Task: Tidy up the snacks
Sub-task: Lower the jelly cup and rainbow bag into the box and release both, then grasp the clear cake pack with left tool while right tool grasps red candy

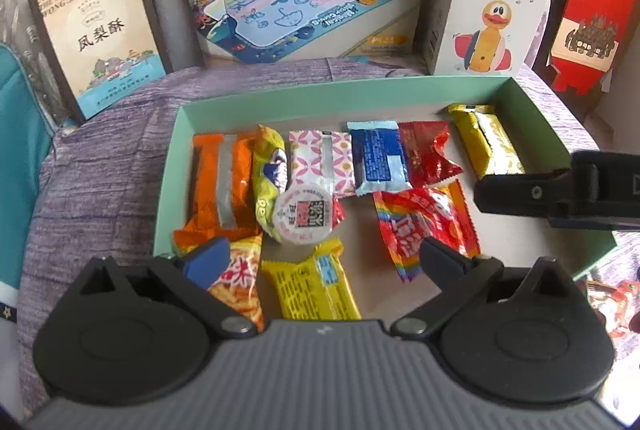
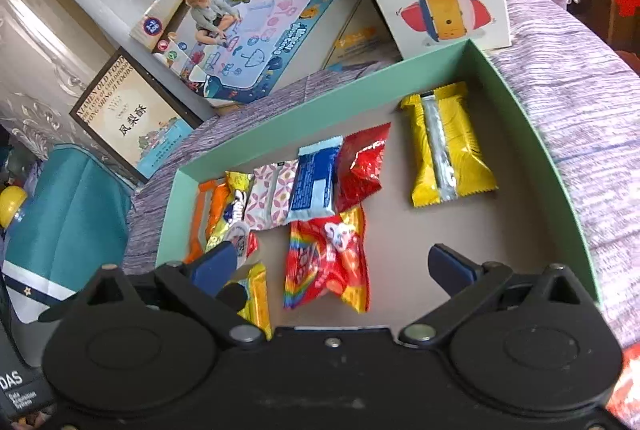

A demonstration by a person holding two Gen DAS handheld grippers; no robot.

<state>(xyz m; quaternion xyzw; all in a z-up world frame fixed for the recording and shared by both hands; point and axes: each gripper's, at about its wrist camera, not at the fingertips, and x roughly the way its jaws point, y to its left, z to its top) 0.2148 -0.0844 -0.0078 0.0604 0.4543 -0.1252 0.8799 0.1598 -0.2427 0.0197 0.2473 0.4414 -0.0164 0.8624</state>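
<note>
both grippers [image 1: 320,256] [image 2: 336,268] gape wide, empty, over bright wrapped snacks [image 1: 426,226] in green tray [image 1: 532,102].

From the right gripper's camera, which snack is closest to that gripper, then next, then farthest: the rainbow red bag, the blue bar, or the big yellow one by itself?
Measured from the right gripper:
1. Rainbow red bag, just ahead between the open fingers.
2. Blue bar, farther back, slightly left.
3. Big yellow packet, far right, alone near the green box wall.
</note>
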